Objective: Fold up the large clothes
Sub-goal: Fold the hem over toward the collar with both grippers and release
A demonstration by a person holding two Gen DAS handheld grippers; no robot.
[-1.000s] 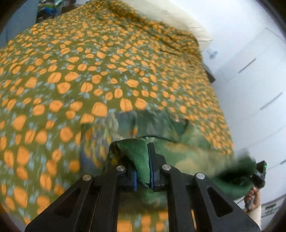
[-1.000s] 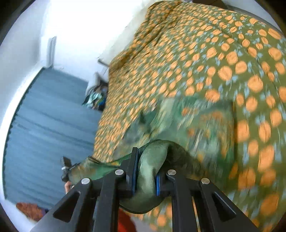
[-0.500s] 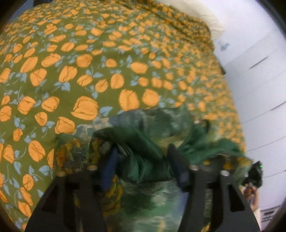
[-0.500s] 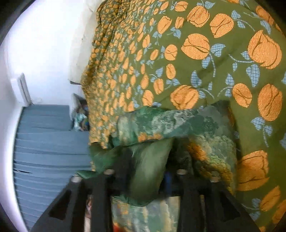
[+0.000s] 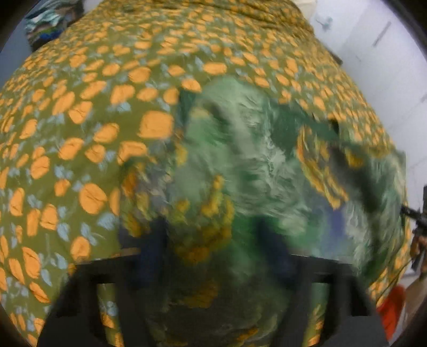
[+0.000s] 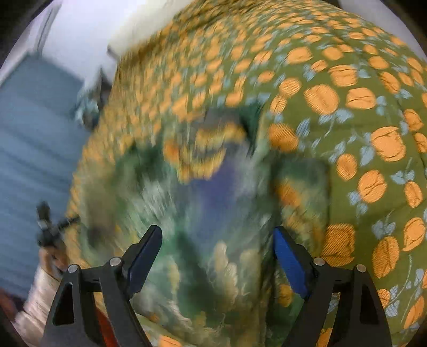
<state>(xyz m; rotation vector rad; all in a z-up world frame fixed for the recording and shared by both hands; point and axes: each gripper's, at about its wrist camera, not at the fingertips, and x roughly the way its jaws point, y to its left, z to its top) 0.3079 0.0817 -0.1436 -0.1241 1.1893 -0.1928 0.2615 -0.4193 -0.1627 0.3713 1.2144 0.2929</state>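
The green garment (image 5: 253,160), printed with pale and yellow patches, lies spread on the orange-flowered bed cover (image 5: 80,106). My left gripper (image 5: 213,232) hovers just over its near part, blurred. The jaws stand apart and are closing, with cloth between them but not pinched. In the right wrist view the same garment (image 6: 186,200) fills the middle. My right gripper (image 6: 216,231) is above it, jaws wide and still opening. Its blue pads (image 6: 288,256) do not touch the cloth lying beneath them.
The bed cover (image 6: 347,106) stretches far ahead to a pale pillow (image 6: 138,29). White wardrobe doors (image 5: 387,53) stand on one side, a blue curtain (image 6: 32,133) on the other. A heap of clothes (image 5: 50,21) lies beyond the bed. A sleeve (image 6: 40,288) shows low down.
Both grippers were shut on bunched folds of the garment. They have since sunk toward the bed and let go. The garment now lies spread on the cover.
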